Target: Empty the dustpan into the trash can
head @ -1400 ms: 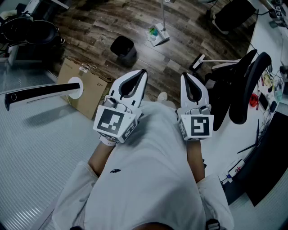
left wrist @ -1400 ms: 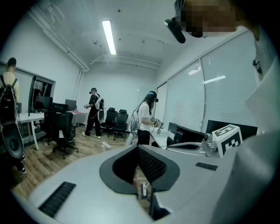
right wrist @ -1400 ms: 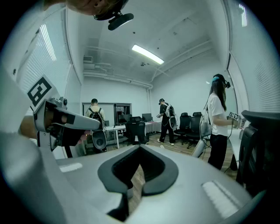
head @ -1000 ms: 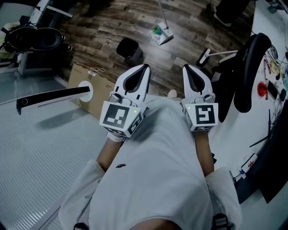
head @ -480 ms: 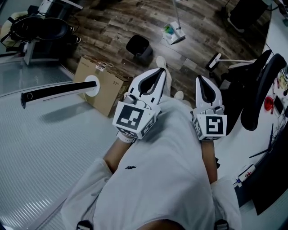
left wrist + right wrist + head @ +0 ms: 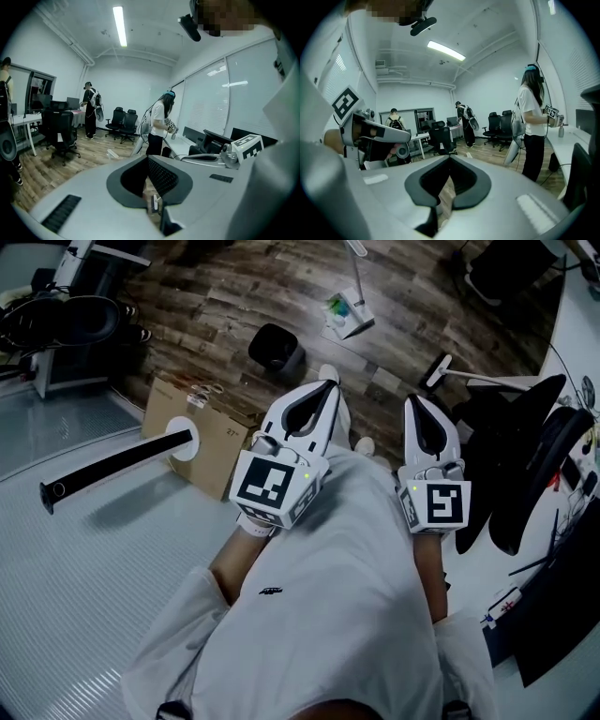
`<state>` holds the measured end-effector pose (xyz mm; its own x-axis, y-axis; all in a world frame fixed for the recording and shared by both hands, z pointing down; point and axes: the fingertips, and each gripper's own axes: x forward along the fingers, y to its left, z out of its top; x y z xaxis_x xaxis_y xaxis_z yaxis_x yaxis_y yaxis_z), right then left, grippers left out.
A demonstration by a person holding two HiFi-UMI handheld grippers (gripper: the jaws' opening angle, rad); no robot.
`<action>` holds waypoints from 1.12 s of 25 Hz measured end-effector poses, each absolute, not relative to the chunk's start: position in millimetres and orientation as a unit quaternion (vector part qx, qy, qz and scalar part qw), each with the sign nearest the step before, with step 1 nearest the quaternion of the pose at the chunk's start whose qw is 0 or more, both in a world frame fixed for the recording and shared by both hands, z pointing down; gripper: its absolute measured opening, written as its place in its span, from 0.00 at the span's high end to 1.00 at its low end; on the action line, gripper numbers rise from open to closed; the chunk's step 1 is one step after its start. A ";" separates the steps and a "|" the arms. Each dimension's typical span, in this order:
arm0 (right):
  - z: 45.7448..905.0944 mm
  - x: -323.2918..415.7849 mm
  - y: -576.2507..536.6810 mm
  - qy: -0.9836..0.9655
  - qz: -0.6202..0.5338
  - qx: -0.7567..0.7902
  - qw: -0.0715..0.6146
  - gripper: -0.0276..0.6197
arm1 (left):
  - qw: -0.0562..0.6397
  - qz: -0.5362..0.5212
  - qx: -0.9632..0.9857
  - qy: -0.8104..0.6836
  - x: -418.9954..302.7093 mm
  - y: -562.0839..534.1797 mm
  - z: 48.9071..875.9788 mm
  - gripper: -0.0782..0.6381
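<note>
In the head view a small black trash can (image 6: 277, 349) stands on the wooden floor ahead of me. To its right lies a white long-handled dustpan (image 6: 350, 315) with colourful scraps in it. My left gripper (image 6: 327, 386) and right gripper (image 6: 413, 401) are held side by side in front of my chest, above the floor and short of both objects. Both are shut with nothing between the jaws. The left gripper view shows its gripper (image 6: 146, 157) closed and pointing into the room; the right gripper view shows its gripper (image 6: 450, 157) the same.
A cardboard box (image 6: 190, 439) and a long black tube (image 6: 112, 464) lie at my left, on the edge of a grey mat. A white-handled broom (image 6: 469, 379) and black office chairs (image 6: 525, 460) stand at my right. Other people stand further off (image 6: 158, 123).
Both grippers stay shut and side by side while I step across the floor. The view has swung a little, so the box and the black tube sit at a different slant.
</note>
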<state>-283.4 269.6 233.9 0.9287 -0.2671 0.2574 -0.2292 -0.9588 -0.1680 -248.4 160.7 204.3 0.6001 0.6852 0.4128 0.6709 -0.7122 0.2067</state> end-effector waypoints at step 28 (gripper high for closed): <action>219.9 20.0 204.0 0.125 -0.156 -0.980 0.015 0.94 | 0.048 0.214 0.892 0.395 53.6 90.9 214.4 0.88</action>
